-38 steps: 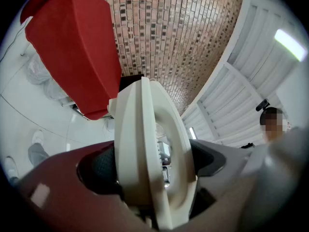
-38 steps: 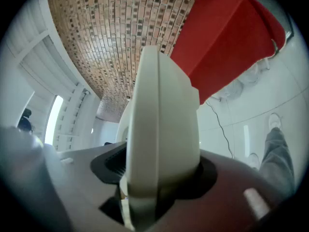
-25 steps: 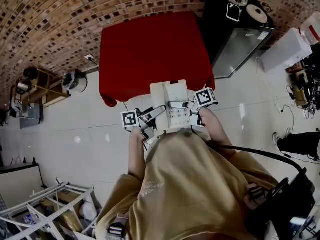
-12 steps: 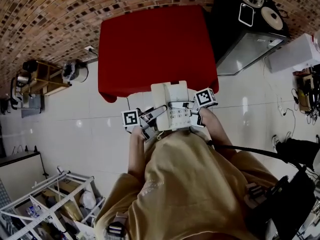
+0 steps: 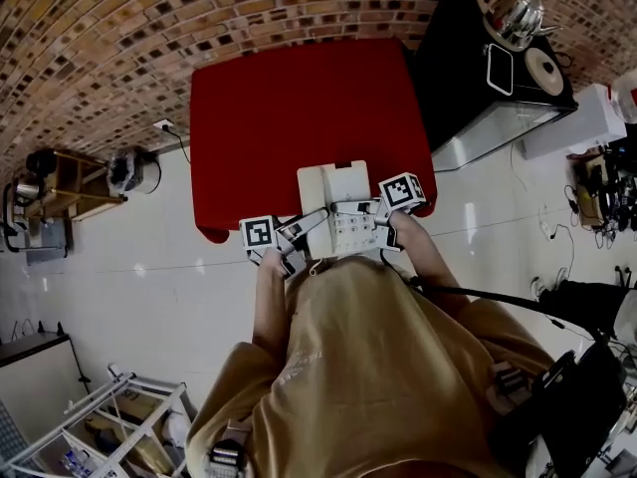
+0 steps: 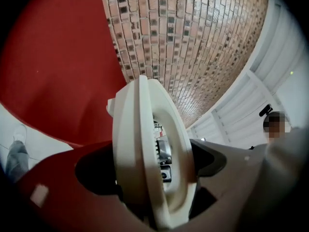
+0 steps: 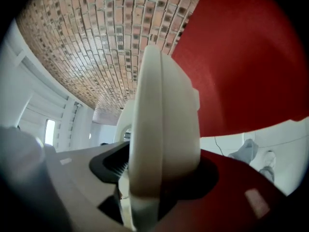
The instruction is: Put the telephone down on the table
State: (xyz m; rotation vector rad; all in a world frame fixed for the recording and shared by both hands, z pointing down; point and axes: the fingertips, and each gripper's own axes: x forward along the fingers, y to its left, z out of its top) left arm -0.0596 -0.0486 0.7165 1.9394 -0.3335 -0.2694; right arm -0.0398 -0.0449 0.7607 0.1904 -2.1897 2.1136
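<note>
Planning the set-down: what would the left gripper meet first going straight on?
The telephone clamped in the left gripper. Beyond it, likely the brick wall; the red table lies off to one side.

Left claw (image 5: 311, 223) clamps the telephone (image 5: 336, 182); the right claw (image 5: 366, 210) grips it too, jaws opening.

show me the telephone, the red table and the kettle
telephone (image 5: 334, 185): head view, top of its white body
red table (image 5: 299, 108): head view, bare middle of the red top
kettle (image 5: 518, 14): head view, its shiny body
</note>
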